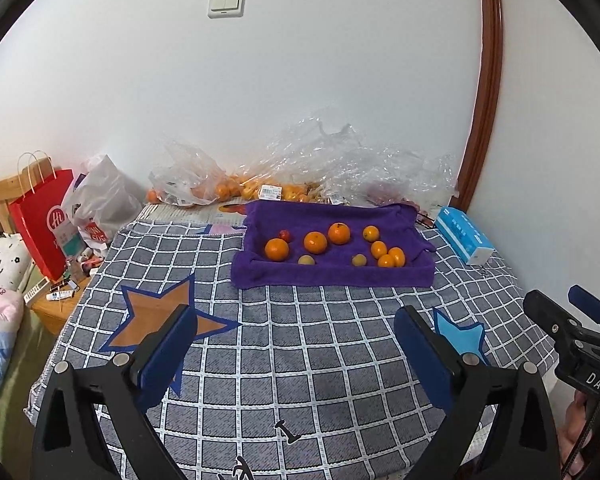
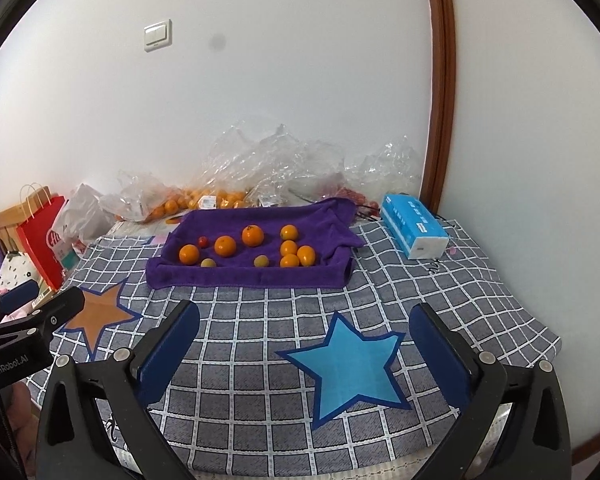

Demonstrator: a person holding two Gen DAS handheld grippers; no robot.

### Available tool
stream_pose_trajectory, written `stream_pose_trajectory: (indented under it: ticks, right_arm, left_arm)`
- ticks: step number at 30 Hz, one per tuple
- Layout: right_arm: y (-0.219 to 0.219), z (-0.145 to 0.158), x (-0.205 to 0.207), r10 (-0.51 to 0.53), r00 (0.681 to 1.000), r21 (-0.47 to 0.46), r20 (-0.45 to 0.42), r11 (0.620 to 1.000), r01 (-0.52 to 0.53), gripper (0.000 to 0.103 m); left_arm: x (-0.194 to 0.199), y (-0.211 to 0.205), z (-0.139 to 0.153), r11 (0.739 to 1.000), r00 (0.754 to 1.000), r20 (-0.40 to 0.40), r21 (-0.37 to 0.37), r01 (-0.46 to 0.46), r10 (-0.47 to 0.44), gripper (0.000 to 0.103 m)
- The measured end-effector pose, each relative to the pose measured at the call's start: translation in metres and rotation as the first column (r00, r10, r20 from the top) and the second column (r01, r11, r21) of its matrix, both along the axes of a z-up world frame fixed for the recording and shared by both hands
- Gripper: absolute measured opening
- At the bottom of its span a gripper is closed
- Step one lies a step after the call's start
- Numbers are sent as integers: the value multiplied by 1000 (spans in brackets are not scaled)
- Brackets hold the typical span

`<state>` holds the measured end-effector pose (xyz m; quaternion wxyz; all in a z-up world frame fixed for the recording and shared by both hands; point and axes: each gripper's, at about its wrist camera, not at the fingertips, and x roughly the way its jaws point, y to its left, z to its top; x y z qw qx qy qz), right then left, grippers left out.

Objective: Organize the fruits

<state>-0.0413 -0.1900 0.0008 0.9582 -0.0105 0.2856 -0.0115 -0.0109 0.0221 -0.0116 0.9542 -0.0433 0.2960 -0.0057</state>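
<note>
Mid-frame, we see fruits loose on the purple towel, clustered by size (sorted or not, unclear). Left gripper and right gripper hover low, fingers wide, empty.

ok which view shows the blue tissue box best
The right wrist view: the blue tissue box shows its whole top and white end face, beside the purple towel. The left wrist view has it smaller, out near the right edge and more distorted.
</note>
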Motion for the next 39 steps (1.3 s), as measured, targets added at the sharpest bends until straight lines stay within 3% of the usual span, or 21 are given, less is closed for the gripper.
stream_pose_trajectory:
  ticks: [39]
  right_arm:
    - [-3,0,-4,-10,1000,20,11,1000,10,103]
  left_arm:
    - [-3,-4,2,1000,1000,0,-4,2,-2,99]
